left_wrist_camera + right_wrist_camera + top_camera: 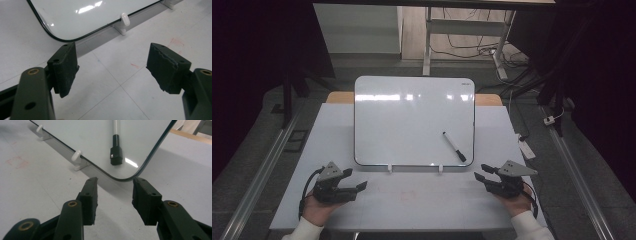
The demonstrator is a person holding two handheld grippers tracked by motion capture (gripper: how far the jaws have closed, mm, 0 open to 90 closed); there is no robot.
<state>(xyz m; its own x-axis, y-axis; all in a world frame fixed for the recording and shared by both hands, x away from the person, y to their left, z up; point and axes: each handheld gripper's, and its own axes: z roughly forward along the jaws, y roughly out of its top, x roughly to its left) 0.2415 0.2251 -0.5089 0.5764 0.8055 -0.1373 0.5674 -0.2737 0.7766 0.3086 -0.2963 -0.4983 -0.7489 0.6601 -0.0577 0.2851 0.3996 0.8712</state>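
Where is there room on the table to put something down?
The widest bare patch is the table front, between the left tongs and right tongs, below the whiteboard. Narrow strips run along the whiteboard's left and right edges. The marker crowds the whiteboard's lower right corner.

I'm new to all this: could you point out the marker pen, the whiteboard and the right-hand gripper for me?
marker pen (454, 146), high view, middle of its white barrel.
whiteboard (402, 120), high view, bare white surface.
right gripper (114, 196), right gripper view, midway between its open jaws.
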